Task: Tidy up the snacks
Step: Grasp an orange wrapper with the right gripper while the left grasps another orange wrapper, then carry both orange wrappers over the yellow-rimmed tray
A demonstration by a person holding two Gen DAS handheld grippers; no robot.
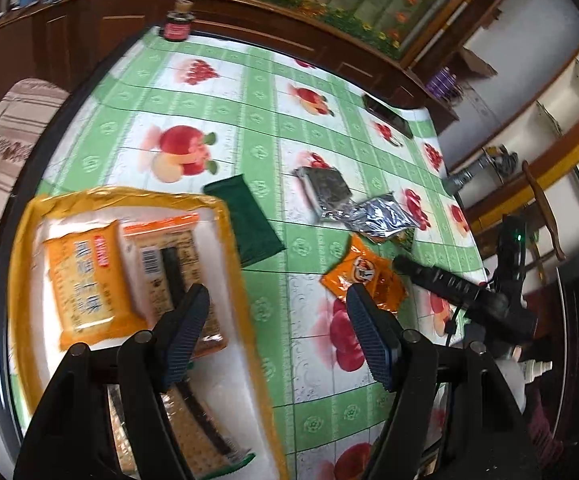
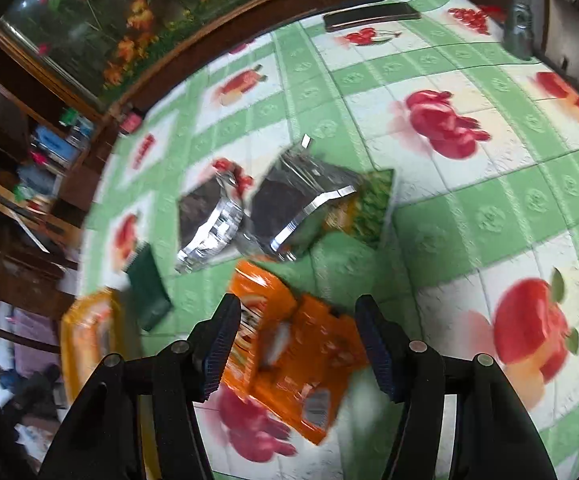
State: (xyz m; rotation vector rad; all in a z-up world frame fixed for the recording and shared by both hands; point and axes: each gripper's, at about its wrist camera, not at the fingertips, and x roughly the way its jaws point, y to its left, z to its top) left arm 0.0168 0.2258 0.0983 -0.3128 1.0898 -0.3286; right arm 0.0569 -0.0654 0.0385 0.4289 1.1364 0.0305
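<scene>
Your right claw (image 2: 297, 344) stands released, its jaws spread either side of the orange snack packet (image 2: 297, 356) lying flat on the bench (image 2: 489, 208), so the step in hand looks like picking that packet. Your left claw (image 1: 277, 332) is released too, empty, hovering over the yellow tray's (image 1: 25, 232) near corner. The tray, at nine o'clock from the orange packet, already holds two cracker packs (image 1: 89, 276). Next, lower and clench on the packet, then carry it toward nine o'clock. The silver packets (image 2: 289, 204) and green packet (image 2: 147, 292) wait at twelve and ten.
</scene>
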